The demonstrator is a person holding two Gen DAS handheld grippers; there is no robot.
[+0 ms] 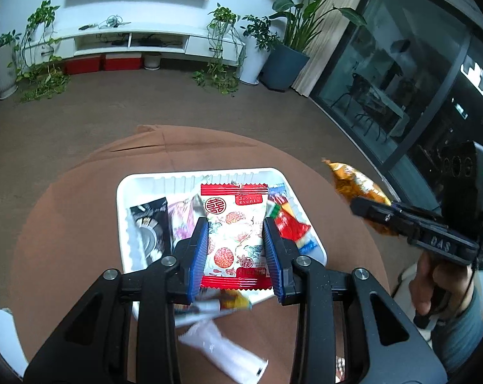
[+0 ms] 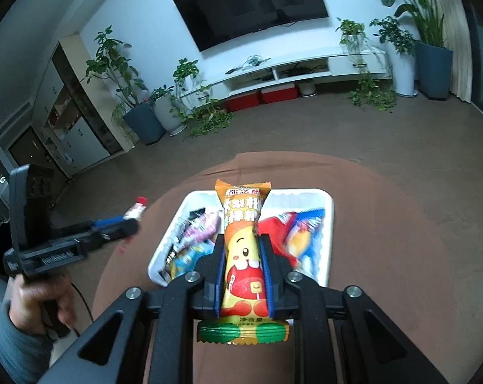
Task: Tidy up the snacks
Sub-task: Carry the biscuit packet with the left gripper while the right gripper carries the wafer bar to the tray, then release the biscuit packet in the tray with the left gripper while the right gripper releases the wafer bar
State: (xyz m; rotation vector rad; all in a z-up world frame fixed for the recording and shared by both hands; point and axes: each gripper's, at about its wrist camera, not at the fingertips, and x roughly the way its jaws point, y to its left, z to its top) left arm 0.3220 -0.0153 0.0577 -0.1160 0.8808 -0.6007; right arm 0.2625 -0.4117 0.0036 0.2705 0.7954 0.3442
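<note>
My left gripper (image 1: 235,224) is shut on a red-and-white snack packet (image 1: 235,233) printed with fruit, held above the white tray (image 1: 190,177). The tray holds several snack packs, among them a black one (image 1: 150,224) and red ones (image 1: 289,224). My right gripper (image 2: 242,243) is shut on a long orange snack bag (image 2: 243,256) with a cartoon face, also above the tray (image 2: 328,224). In the left wrist view the right gripper (image 1: 363,206) carries that orange bag (image 1: 356,182) at the right. In the right wrist view the left gripper (image 2: 132,220) shows at the left.
The tray sits on a round table under a brown cloth (image 1: 65,217). A white wrapper (image 1: 222,348) lies on the cloth near the tray's front edge. A person's hand (image 1: 439,284) grips the right tool. Behind are a TV unit (image 1: 129,41) and potted plants (image 1: 286,51).
</note>
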